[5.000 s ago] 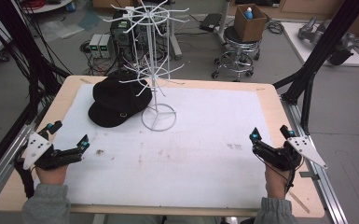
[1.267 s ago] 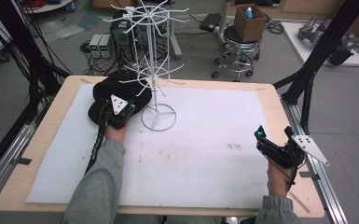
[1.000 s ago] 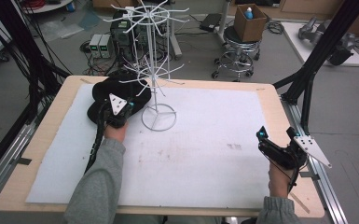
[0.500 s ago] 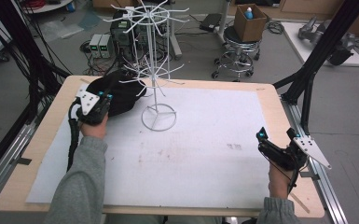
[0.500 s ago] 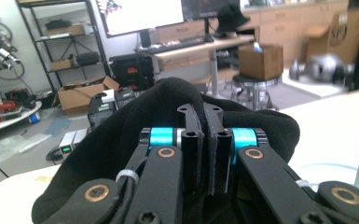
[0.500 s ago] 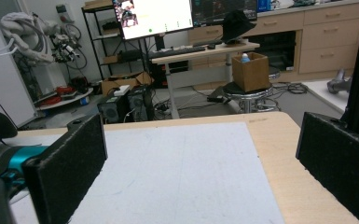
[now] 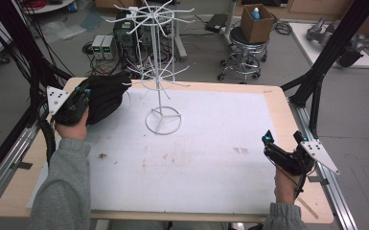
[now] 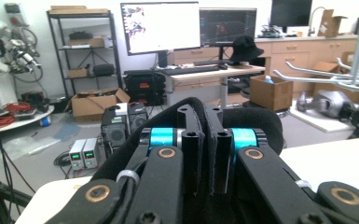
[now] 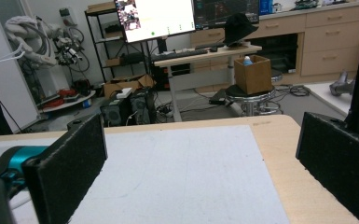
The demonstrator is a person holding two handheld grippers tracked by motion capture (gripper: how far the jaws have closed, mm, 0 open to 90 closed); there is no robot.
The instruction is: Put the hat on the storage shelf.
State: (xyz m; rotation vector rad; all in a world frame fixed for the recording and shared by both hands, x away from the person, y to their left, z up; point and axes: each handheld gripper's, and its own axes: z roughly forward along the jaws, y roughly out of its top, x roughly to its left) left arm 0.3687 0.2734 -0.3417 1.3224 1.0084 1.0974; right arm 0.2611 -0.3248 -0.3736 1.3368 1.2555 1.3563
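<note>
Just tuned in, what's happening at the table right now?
A person is working with a gripper in each hand. The left gripper is shut on a black cap, held off the table's far left corner, beside the white wire rack. In the left gripper view the cap's fabric is pinched between the fingers. The right gripper sits open and holds nothing, low over the table near its right edge.

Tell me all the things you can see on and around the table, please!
black hat: one seen, black, held up at the table's far left corner
wire rack: one, white, standing on the mat
mat: one, white, covering the table
table: one, light wood
cardboard box: one, brown, on a stool behind the table
left gripper: black, shut on the black hat
right gripper: black, open, near the table's right edge
</note>
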